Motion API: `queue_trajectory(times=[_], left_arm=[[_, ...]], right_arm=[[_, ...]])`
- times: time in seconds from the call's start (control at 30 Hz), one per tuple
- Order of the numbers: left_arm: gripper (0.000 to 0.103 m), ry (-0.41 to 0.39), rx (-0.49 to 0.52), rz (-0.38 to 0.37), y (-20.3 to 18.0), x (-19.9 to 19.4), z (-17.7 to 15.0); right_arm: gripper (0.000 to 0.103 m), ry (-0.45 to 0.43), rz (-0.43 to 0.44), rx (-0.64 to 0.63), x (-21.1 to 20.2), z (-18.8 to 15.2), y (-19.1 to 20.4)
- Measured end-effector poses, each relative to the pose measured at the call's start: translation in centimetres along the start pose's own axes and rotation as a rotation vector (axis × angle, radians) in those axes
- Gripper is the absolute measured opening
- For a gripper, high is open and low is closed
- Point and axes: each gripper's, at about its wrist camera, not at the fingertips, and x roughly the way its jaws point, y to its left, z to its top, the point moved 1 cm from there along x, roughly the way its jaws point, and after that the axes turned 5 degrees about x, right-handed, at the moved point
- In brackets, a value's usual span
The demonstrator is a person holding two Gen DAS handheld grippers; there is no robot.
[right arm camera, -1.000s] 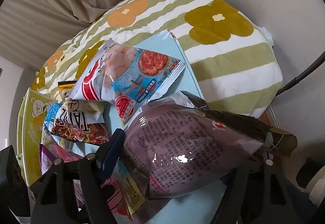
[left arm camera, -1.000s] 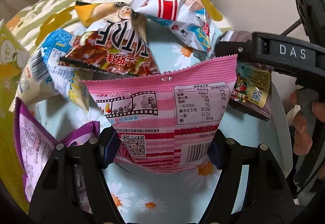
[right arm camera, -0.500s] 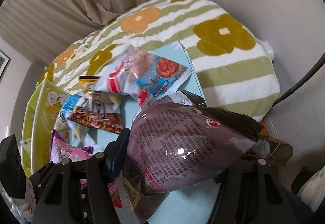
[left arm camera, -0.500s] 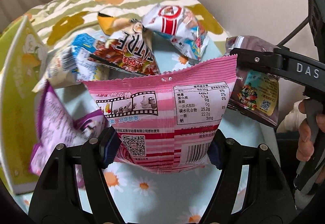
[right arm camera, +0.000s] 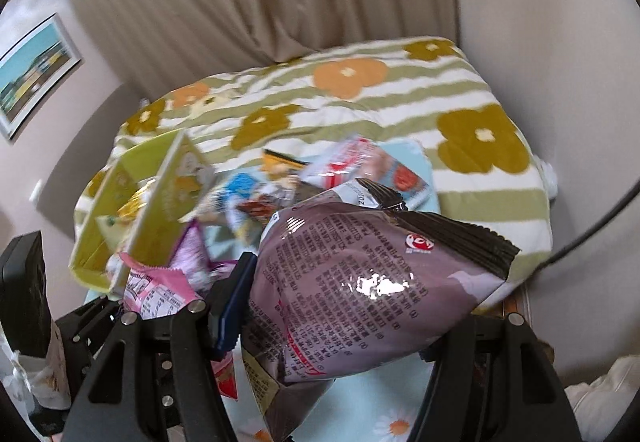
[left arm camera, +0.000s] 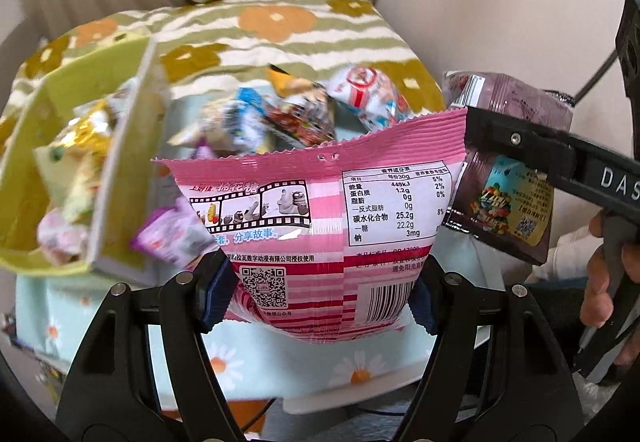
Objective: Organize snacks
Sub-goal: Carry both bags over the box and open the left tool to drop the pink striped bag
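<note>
Snack packets in transit toward a sorting box. The left gripper (left arm camera: 316, 306) was clamped on the lower part of a pink marshmallow bag (left arm camera: 320, 226), so that the bag stood upright above the jaws with its crimped top edge free and its printed back facing the camera. The right gripper (right arm camera: 332, 326) was closed on a dark purple candy bag (right arm camera: 360, 282), pinched near its base with the sealed end angled up and to the right; the same bag appeared at the right of the left wrist view. Both bags were held clear of the daisy-print cloth (left arm camera: 360, 366), presumably to carry them without dragging across the loose snacks (left arm camera: 296, 109) heaped behind. A yellow-green box (left arm camera: 120, 177) stood open at the left, already containing several wrapped items, and was judged the likely destination. Most of the heap remained unsorted, so the task appeared at an early-to-middle stage.
</note>
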Motion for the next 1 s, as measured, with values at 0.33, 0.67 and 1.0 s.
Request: queue_trajectory(times=[0.33, 0.67, 1.0], left_arm=[[0.069, -0.096, -0.142, 0.104, 7.4, -7.9, -1.8], [0.069, -0.132, -0.253, 0.194, 19.8, -11.1, -1.7], [0.069, -0.078, -0.28, 0.175, 31.9, -9.1, 1.4]], right_arm=[[0.061, -0.044, 0.127, -0.153, -1.9, 1.4, 7.9], [0.061, -0.049, 0.201, -0.25, 0.9, 3.4, 17.8], [0.061, -0.041, 0.215, -0.254, 5.7, 5.3, 26.5]])
